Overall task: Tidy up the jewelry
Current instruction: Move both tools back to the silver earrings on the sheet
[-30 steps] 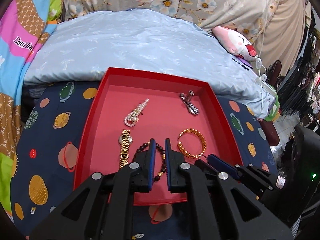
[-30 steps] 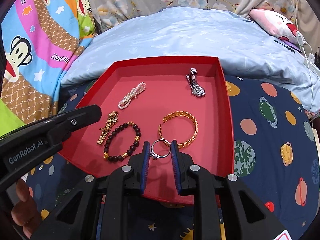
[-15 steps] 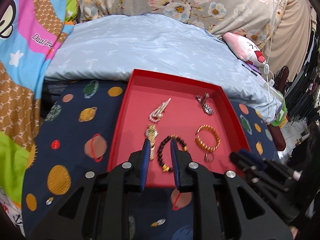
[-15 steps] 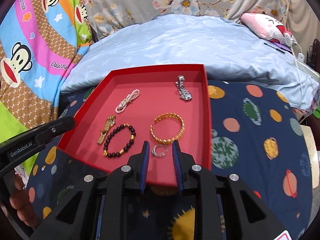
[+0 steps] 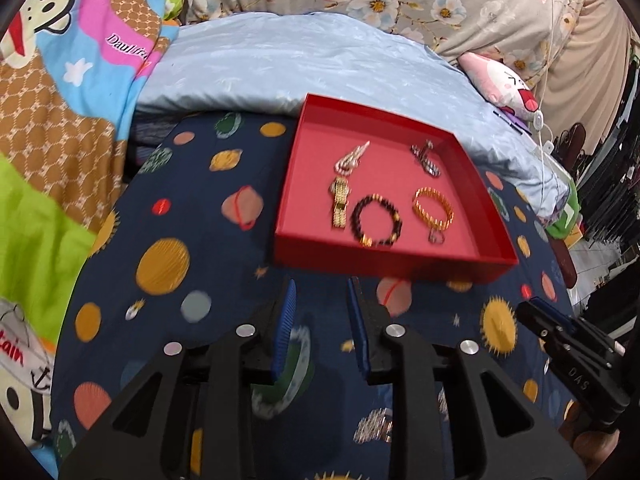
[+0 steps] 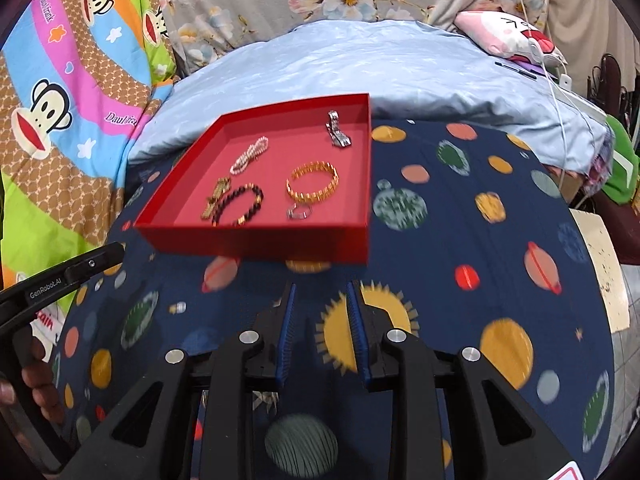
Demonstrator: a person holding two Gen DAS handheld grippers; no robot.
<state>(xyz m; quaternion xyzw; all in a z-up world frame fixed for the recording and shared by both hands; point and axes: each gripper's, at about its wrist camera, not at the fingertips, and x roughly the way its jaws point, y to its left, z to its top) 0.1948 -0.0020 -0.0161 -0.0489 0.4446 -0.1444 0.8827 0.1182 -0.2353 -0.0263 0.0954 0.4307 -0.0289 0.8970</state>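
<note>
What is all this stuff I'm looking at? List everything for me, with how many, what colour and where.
tray: one, red, on the planet-print cover
pearl bracelet: one, white, far left in the tray
gold watch: one, gold, near left in the tray
bead bracelet: one, dark with gold beads, just right of the watch
gold bangle: one, gold, middle right of the tray
ring: one, silver, in front of the bangle
silver watch: one, silver, far right corner of the tray
planet-print cover: one, navy, under the tray
quilt: one, pale blue, behind the tray
plush toy: one, pink, far right
left tool: black, blue pads, jaws opening, nothing between them
right tool: black, blue pads, empty
</note>
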